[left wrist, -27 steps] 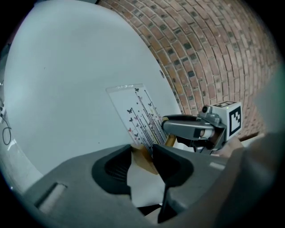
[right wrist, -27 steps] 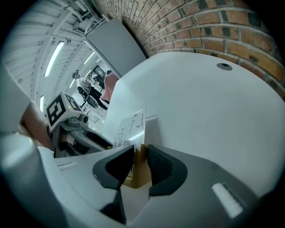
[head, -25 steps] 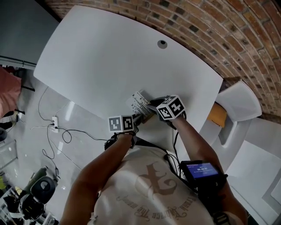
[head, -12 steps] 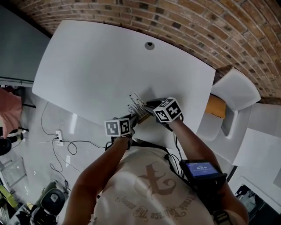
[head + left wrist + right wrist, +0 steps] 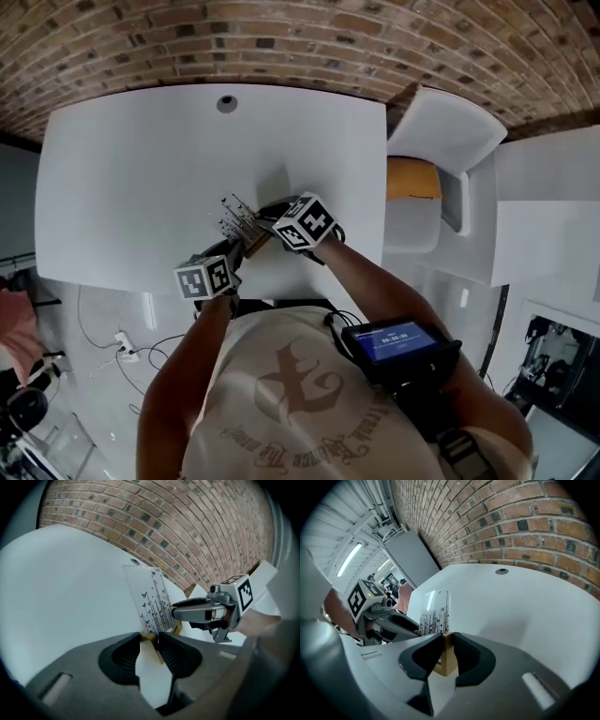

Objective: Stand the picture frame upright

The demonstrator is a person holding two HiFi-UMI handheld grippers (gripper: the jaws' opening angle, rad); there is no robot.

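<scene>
Pads of left gripper [image 5: 151, 641]: closing, pinching wooden lower corner of picture frame [image 5: 151, 599]. Pads of right gripper [image 5: 447, 638]: closing too, clamped across wooden edge of same frame from opposite side. Frame: clear pane printed with thin dark stems and butterflies, held near-upright between both grippers over near part of white table [image 5: 131, 159]; contact with tabletop unclear. Farther out: round grommet [image 5: 226, 103] in tabletop, brick wall [image 5: 281, 37] behind, white chair [image 5: 441, 131] with orange seat at right.
</scene>
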